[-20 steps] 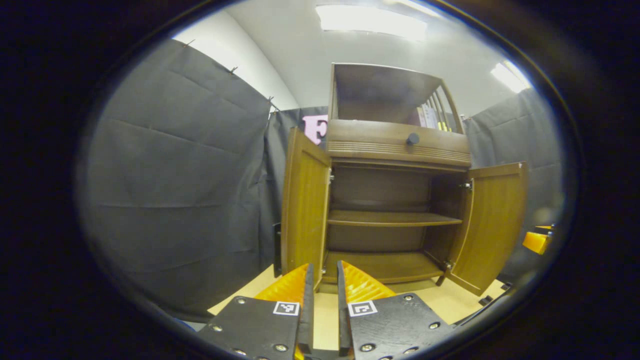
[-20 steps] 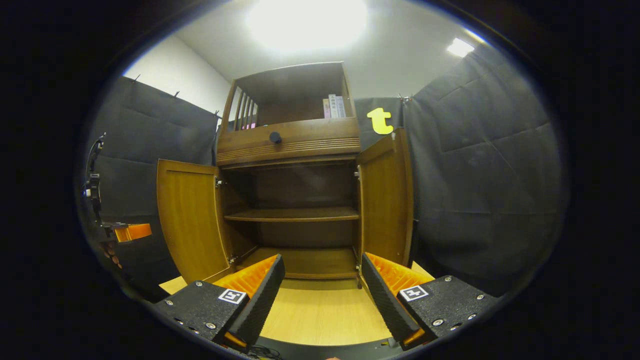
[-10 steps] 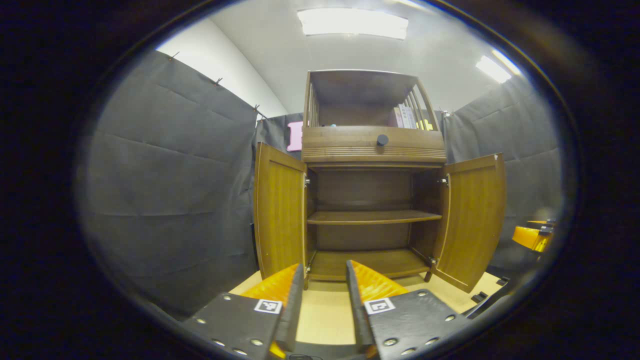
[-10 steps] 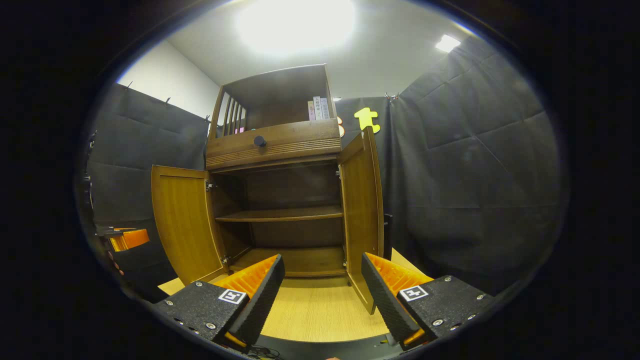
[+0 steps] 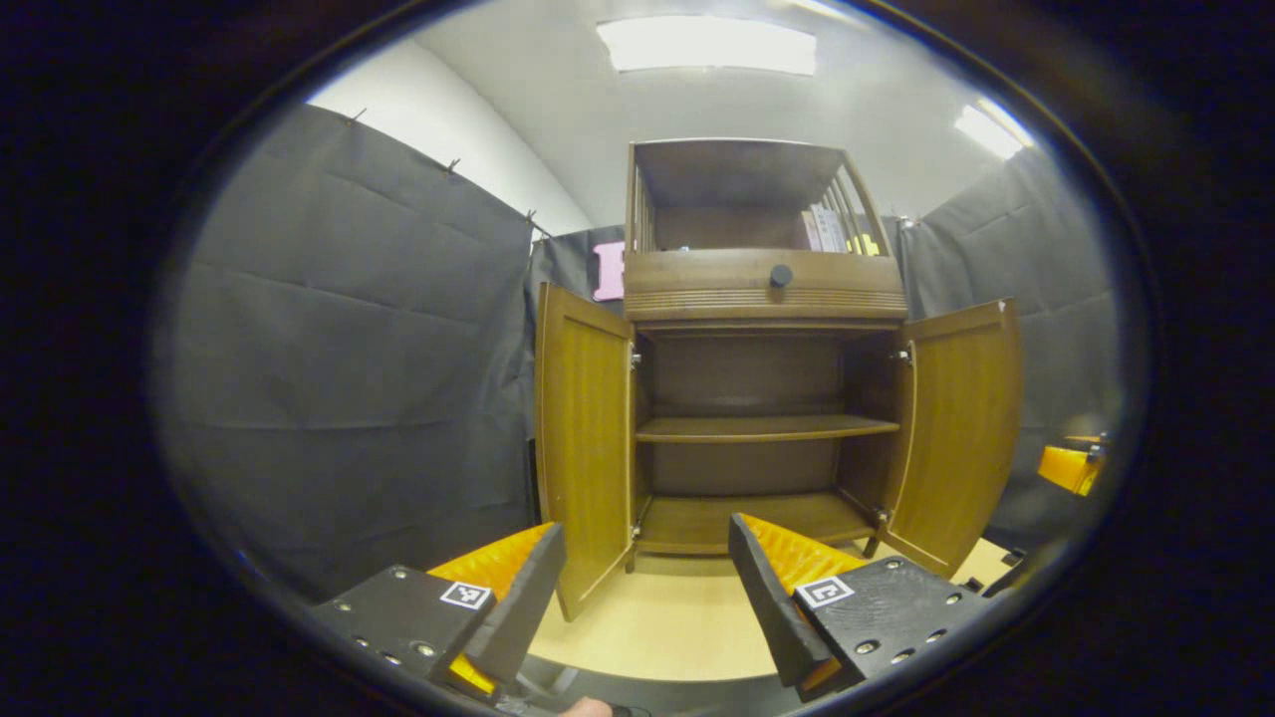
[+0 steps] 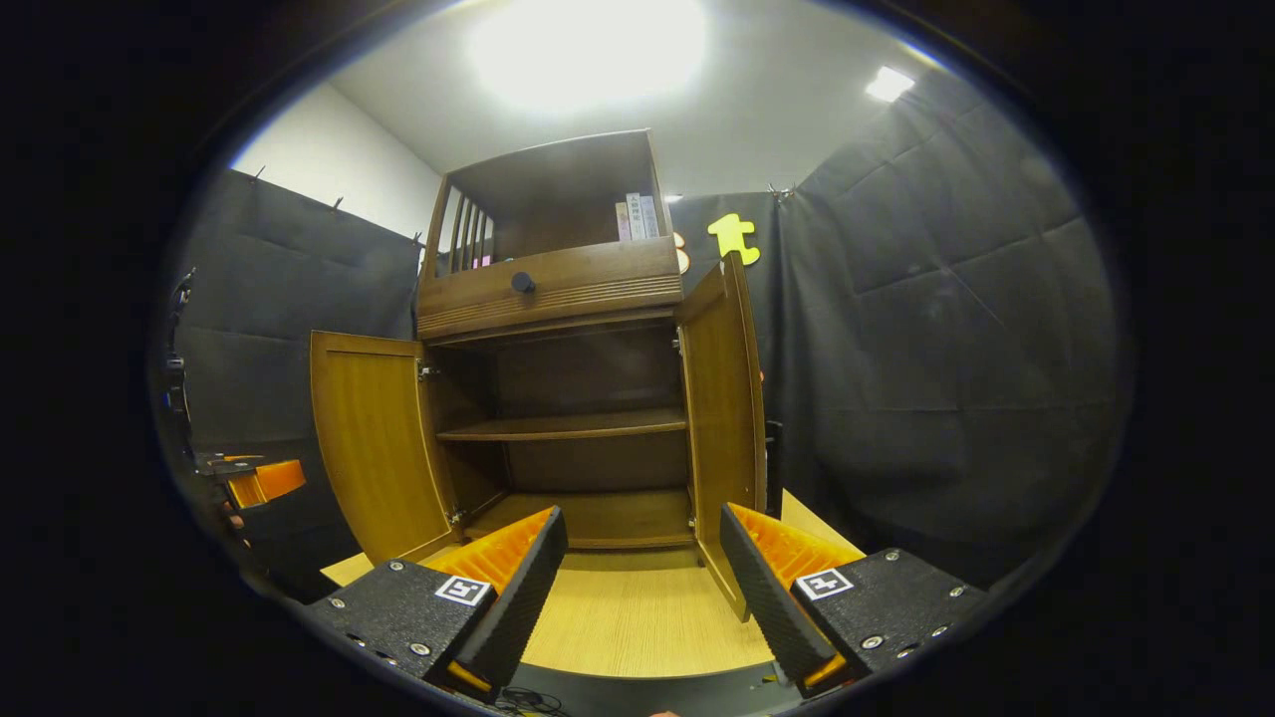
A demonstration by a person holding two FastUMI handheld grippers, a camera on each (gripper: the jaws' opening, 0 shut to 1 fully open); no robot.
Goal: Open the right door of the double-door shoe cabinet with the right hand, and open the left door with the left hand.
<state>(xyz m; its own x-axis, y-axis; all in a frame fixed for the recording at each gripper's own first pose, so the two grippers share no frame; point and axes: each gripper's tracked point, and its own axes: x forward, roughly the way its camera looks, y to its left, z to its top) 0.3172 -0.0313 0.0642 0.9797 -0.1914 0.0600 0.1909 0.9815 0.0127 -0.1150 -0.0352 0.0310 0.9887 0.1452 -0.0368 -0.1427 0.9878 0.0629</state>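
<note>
With both doors swung wide, left door (image 5: 586, 448) and right door (image 6: 725, 418), left gripper (image 5: 642, 588) and right gripper (image 6: 642, 578) hang spread, empty, before the shoe cabinet (image 5: 762, 398).

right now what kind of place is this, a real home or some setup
Most likely a staged recording booth, not a home. Dark cloth walls hang pinned around a lone wooden shoe cabinet, its two doors open on bare shelves. It stands on a pale board floor under ceiling light panels.
</note>
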